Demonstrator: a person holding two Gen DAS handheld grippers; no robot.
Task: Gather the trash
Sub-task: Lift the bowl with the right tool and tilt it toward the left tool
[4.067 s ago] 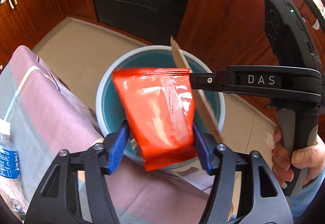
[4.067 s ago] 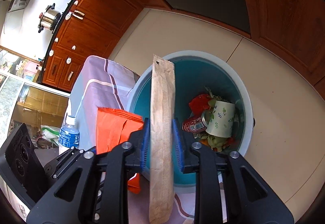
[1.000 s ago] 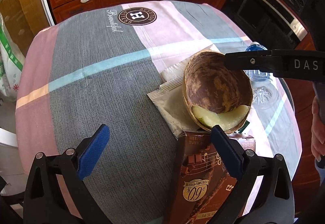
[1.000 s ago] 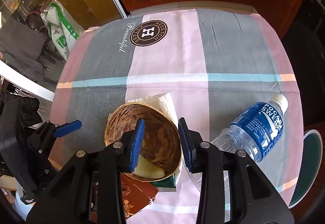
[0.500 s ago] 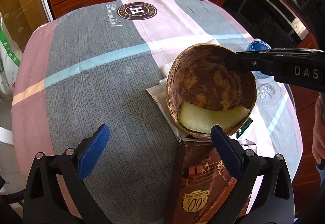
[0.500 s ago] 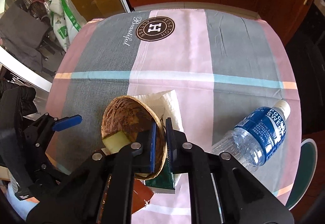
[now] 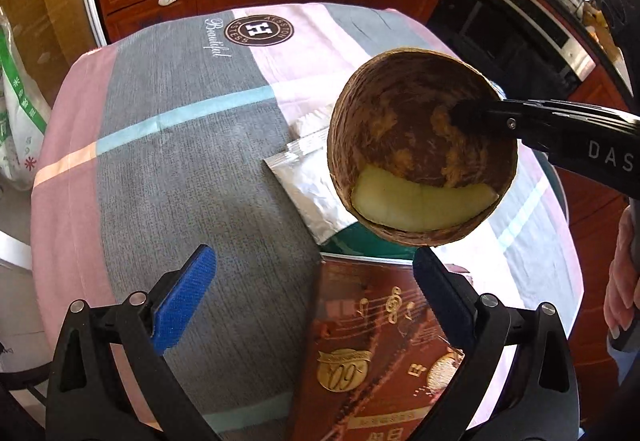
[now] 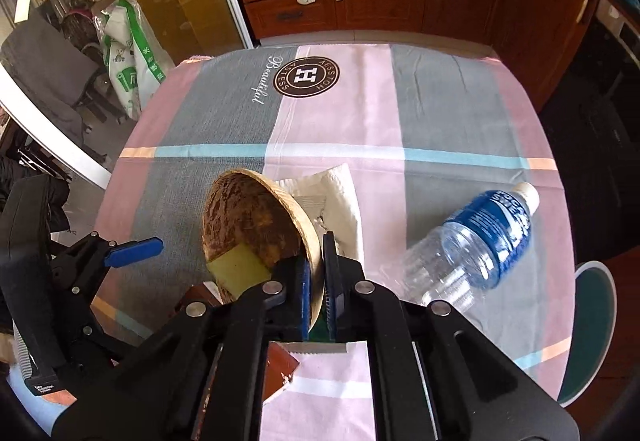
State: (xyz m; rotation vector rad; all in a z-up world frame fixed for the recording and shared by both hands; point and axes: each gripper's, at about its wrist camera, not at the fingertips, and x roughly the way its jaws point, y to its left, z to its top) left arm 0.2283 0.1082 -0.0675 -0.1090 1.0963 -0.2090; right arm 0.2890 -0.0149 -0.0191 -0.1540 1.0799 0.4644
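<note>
The coconut shell half (image 7: 420, 145) is hanging above the tabletop (image 7: 180, 161), clear of it, with its hollow facing the left wrist camera and its rim plane standing near vertical; no long axis is evident, the rim being roughly round; the interior is showing mottled brown, with a pale yellowish strip of flesh (image 7: 424, 201) lying along the lower inside wall; the right gripper (image 8: 316, 281) is clamping the shell wall, its jaws closed narrowly on the rim, one blue pad inside and one outside; the left gripper (image 7: 312, 301) is holding nothing, its jaws spread wide over a brown chocolate box (image 7: 380, 353); a silver foil packet (image 7: 308, 185) and a white napkin (image 8: 340, 193) are lying on the checked cloth beneath the shell; a clear water bottle (image 8: 472, 241) with a blue label is lying on its side, well apart to the right; a teal bin (image 8: 592, 329) is showing past the tabletop edge.
</note>
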